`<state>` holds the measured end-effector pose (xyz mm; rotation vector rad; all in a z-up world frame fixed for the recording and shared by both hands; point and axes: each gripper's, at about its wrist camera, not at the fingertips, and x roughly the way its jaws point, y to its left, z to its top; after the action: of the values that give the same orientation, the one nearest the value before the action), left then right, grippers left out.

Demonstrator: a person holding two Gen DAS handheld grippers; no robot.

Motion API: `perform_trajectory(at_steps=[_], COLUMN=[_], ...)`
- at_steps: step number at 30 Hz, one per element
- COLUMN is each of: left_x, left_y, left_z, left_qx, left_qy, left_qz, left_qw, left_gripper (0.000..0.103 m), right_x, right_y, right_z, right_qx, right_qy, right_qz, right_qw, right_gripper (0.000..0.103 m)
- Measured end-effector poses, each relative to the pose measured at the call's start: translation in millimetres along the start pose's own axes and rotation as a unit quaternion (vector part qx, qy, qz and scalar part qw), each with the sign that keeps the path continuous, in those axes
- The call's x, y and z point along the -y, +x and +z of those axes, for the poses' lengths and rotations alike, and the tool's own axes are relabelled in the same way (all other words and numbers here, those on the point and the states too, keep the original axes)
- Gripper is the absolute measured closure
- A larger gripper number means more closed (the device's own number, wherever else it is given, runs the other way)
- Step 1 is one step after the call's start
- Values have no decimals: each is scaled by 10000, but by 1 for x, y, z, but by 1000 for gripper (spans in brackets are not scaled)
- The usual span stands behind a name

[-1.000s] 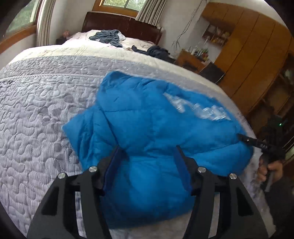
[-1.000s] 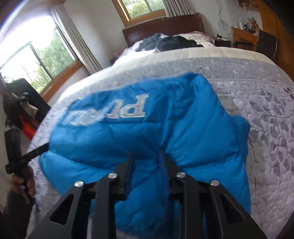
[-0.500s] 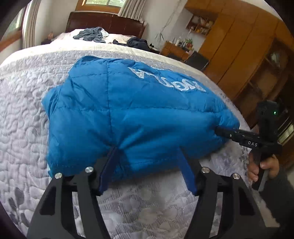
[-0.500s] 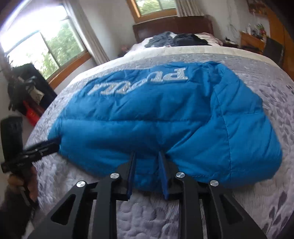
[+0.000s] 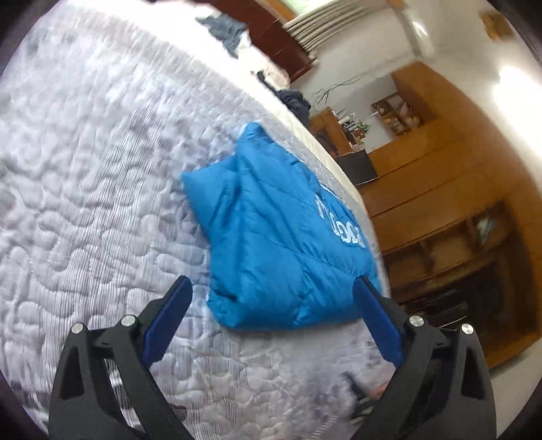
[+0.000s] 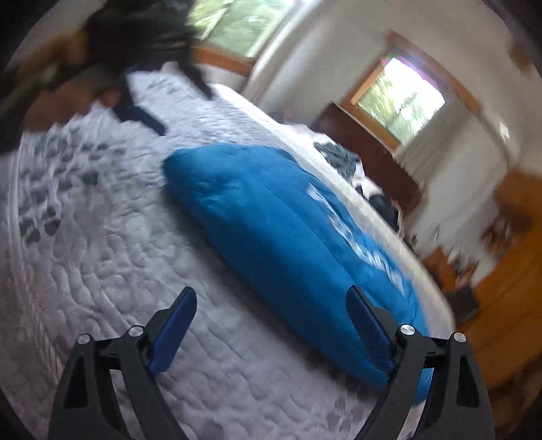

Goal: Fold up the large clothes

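Presently: both tools spread, jacket folded on bed

Left tool [image 5: 272, 287]: black frame, blue pads [image 5: 167, 318], fingers wide apart, holding nothing; raised above the bed, its tips framing the near edge of the jacket without touching it.
Right tool [image 6: 271, 292]: same build, fingers wide apart, empty; right pad [image 6: 367, 330] overlaps the jacket's near end in view, contact unclear.
Blue puffer jacket [image 5: 277, 237]: folded into a compact bundle, white lettering [image 5: 338, 221] on top, lying on the bed near its right-hand edge.
Bed [image 5: 95, 189]: grey-white quilted cover; dark clothes [image 5: 225, 25] by the wooden headboard [image 6: 369, 152].
Surroundings: wooden cabinets [image 5: 450, 189], window [image 6: 401, 98]. Right view is motion-blurred.
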<state>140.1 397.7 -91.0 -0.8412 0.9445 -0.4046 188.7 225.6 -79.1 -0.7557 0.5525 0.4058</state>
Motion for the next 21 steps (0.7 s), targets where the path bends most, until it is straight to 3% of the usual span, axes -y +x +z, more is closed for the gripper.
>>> perform_trajectory(at_steps=[5, 11, 21], left_x=[-25, -37, -19], left_y=[25, 65, 126], left_z=[25, 61, 102], left_qx=[-296, -609, -1184], left_qy=[-305, -370, 87], left_qz=[-306, -311, -441], left_qw=[9986, 9970, 9919], left_gripper=[8, 8, 9], right_x=[-27, -46, -61], right_y=[23, 45, 90], right_z=[26, 48, 79], right_qx=[-179, -265, -341], right_qy=[-373, -716, -899], right_qz=[-95, -204, -342], right_qw=[9991, 9969, 9948], right_gripper=[13, 14, 17])
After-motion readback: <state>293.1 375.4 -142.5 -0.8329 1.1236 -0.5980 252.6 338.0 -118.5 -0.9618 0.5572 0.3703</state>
